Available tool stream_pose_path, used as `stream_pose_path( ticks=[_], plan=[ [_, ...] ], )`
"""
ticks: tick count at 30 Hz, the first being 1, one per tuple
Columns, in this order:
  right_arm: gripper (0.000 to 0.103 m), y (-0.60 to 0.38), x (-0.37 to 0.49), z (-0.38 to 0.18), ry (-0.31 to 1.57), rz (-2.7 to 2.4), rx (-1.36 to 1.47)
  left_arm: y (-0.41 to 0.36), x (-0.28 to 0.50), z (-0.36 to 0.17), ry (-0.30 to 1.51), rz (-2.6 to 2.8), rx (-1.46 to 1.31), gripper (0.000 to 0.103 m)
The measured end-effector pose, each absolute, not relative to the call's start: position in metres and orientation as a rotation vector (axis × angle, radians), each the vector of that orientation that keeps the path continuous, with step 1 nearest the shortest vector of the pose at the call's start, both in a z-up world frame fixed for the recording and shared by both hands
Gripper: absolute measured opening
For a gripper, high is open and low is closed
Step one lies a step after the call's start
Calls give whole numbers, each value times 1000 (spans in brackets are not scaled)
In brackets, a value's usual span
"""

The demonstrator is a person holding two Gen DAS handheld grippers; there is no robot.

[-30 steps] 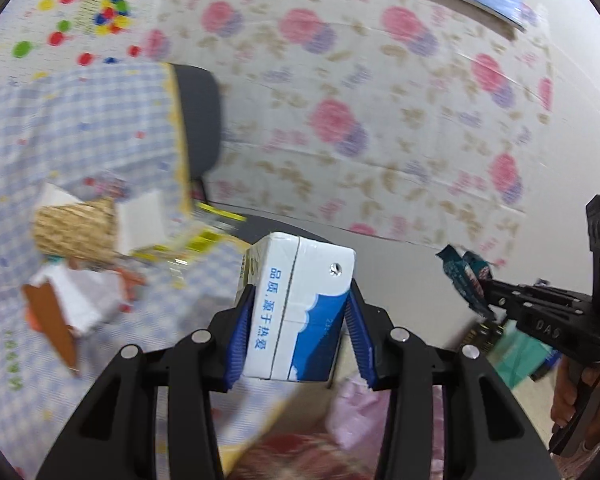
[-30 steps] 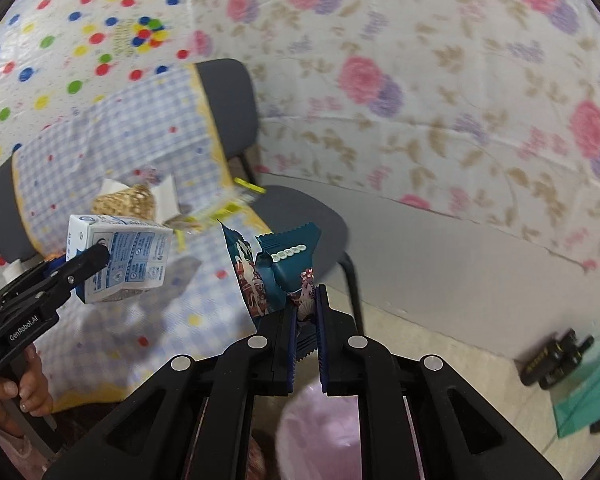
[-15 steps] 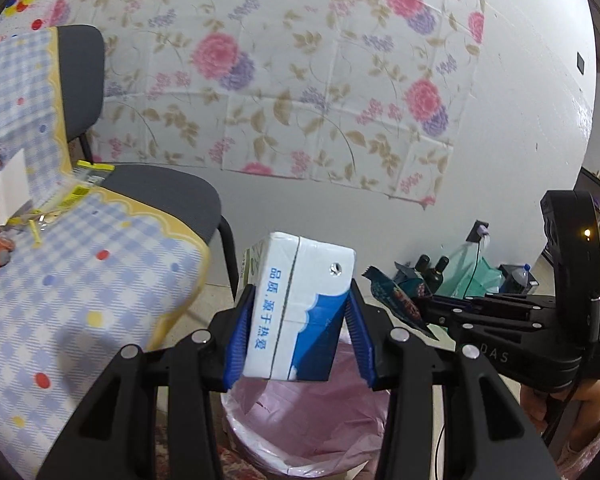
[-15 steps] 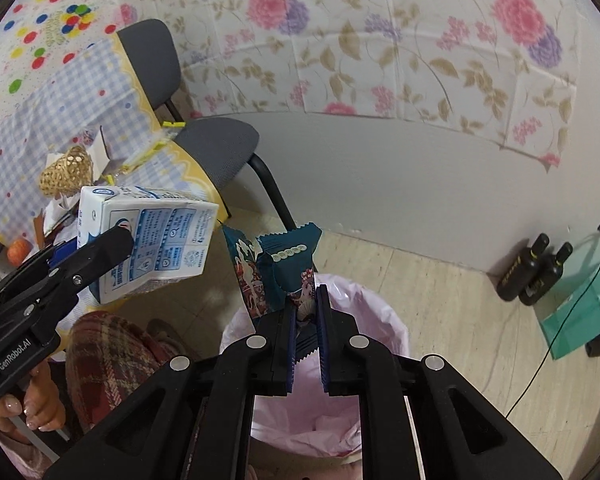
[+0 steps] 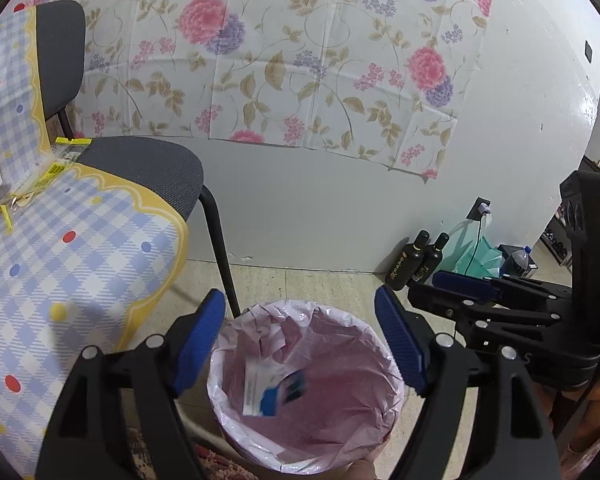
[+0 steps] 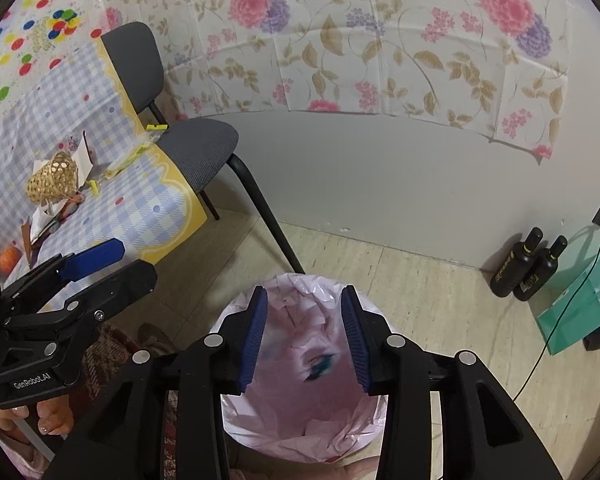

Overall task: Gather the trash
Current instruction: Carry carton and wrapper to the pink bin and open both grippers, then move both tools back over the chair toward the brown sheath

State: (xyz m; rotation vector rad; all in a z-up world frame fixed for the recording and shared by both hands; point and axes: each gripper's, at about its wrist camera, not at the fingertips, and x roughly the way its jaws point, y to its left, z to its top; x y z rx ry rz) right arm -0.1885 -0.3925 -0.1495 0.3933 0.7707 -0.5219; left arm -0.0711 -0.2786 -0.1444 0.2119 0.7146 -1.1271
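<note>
Evenly lit, soft indoor light. Mild glare on the white wall (image 5: 580,112) at right. Heavy fisheye bending and black vignette at the corners. Motion-blurred carton (image 5: 274,394) and wrapper (image 6: 320,366) inside the bin; surroundings sharp.

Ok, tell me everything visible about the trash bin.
The bin is round, open-topped and lined with a thin, crinkled pink plastic bag folded over its rim. It stands upright on the tiled floor beside the chair leg, below both grippers. A blurred white-and-blue carton and a dark teal wrapper show inside it. Its base is out of view.
</note>
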Motion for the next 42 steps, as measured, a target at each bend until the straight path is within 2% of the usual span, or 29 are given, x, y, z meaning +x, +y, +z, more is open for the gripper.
stream_pose_path(
  ticks=[9,20,23,26,42],
  plan=[
    [40,-379,-169,-134,715,-473,353,-244,-51,-123,647,-982,172,75],
    [40,-342,-105,-108,675,-344,291,-174,-14,-88,568,-730,112,75],
    [40,-333,-89,-101,665,-311,272,-151,-4,-81,567,-674,67,80],
    [40,-322,-70,-89,642,-273,251,-132,4,-77,559,-620,50,80],
    [40,-271,9,-59,584,-147,192,-50,57,-85,583,-347,-14,80]
  ],
)
